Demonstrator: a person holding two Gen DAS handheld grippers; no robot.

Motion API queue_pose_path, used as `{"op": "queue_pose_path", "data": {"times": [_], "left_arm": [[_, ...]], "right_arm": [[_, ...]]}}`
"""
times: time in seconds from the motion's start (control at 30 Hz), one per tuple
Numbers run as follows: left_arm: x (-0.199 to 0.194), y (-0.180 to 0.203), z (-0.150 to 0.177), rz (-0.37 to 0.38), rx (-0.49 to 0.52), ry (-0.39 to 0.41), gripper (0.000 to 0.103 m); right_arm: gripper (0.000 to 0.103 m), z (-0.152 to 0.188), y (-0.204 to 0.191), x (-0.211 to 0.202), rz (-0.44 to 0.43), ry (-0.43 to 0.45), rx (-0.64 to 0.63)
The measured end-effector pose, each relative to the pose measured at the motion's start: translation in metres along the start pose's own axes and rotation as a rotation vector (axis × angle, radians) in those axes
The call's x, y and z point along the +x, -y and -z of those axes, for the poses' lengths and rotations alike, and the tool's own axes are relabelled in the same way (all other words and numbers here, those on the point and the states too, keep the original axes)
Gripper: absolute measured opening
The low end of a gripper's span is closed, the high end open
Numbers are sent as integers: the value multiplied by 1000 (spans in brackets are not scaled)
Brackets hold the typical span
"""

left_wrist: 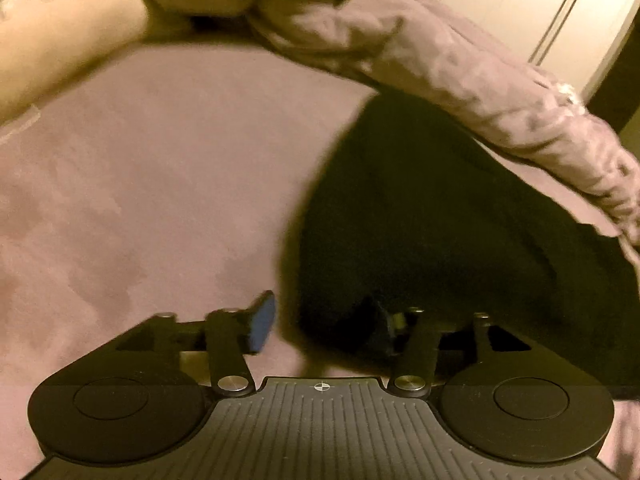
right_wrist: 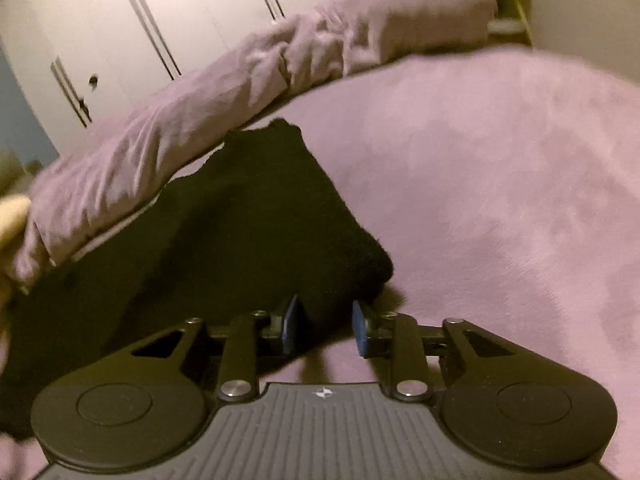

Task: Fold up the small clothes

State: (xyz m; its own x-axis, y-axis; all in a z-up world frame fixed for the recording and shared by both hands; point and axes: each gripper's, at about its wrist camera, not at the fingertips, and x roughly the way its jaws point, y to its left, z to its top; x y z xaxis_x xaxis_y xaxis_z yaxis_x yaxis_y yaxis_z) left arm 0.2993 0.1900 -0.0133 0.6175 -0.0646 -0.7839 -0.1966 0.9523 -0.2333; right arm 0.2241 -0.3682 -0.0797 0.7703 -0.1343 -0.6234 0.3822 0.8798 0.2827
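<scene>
A black garment lies on the pink bed cover, filling the 3 o'clock side of the left wrist view and running out of frame at the right edge. Its folds and shape are hard to read: the cloth is near featureless black and the frame is blurred. The left gripper has its jaws wide apart; the blue pad at 7 o'clock sits over bare cover, while the other finger at 5 o'clock is lost against the dark cloth, so whether it touches cannot be told.

In the right wrist view the same garment spreads from centre toward 9 o'clock, cut off at the left edge. The right gripper has its jaws narrowly parted, with a corner of the cloth reaching down between the two blue pads; contact is unclear. A rumpled pink duvet runs along the garment's far edge, from 9 toward 1 o'clock. White wardrobe doors stand behind at 11 o'clock.
</scene>
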Motion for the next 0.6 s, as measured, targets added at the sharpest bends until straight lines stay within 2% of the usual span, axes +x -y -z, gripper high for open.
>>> {"op": "queue_pose_path", "data": {"times": [0.07, 0.13, 0.17, 0.2, 0.3, 0.4, 0.5, 0.6], "left_arm": [[-5, -2, -3, -13, 24, 15, 78], [-5, -2, -6, -27, 29, 30, 87], [-3, -1, -8, -25, 24, 34, 94], [1, -1, -10, -18, 13, 30, 95], [19, 0, -20, 62, 6, -3, 96], [44, 2, -31, 98, 36, -37, 97], [62, 5, -45, 117, 42, -55, 97], [74, 12, -53, 144, 59, -65, 89]], "right_arm": [[30, 6, -12, -10, 15, 32, -61], [30, 12, -31, -19, 29, 68, -138], [30, 15, -40, -22, 18, 84, -173], [31, 19, -49, -25, -1, 97, -205], [37, 30, -76, -25, -81, 97, -274], [40, 34, -94, -17, -124, 80, -309], [40, 36, -109, -6, -134, 85, -352], [40, 37, -126, 6, -133, 92, -393]]}}
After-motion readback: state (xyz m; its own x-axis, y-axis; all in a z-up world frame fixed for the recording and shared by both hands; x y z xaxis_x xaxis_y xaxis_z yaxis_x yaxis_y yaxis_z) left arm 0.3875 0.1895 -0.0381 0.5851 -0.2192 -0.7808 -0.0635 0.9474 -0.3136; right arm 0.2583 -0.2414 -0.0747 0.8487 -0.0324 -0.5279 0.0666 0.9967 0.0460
